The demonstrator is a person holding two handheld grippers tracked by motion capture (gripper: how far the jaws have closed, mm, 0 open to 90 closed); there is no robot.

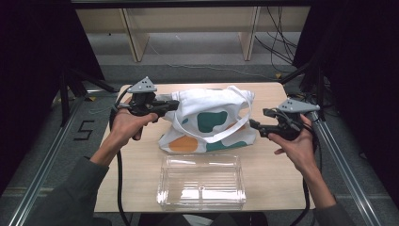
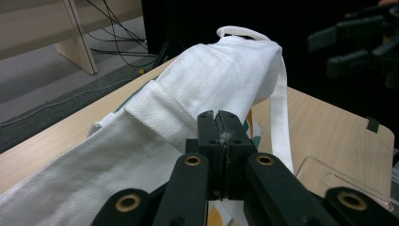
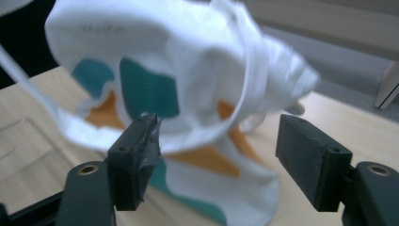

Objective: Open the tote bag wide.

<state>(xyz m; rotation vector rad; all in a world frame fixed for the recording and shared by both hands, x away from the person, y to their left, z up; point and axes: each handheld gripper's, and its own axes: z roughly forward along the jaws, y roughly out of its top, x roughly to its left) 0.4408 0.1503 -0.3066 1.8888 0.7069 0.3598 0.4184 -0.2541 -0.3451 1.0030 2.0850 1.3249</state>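
A white tote bag (image 1: 211, 120) with teal and orange patches stands bunched up in the middle of the wooden table (image 1: 277, 174). My left gripper (image 1: 174, 104) is at the bag's left edge. In the left gripper view its jaws are pressed together on a fold of the bag's white cloth (image 2: 155, 113), with the left gripper (image 2: 220, 125) shut on it. My right gripper (image 1: 254, 126) hovers at the bag's right side. The right gripper (image 3: 219, 134) has its pads wide apart, and the bag (image 3: 155, 52) and its strap (image 3: 249, 84) lie just beyond them, blurred.
A clear plastic box (image 1: 202, 181) sits near the table's front edge, just in front of the bag, and also appears as a clear box (image 2: 341, 181) low in the left gripper view. Metal rails (image 1: 346, 165) run along both table sides. Shelving and cables (image 1: 277, 44) lie beyond the far edge.
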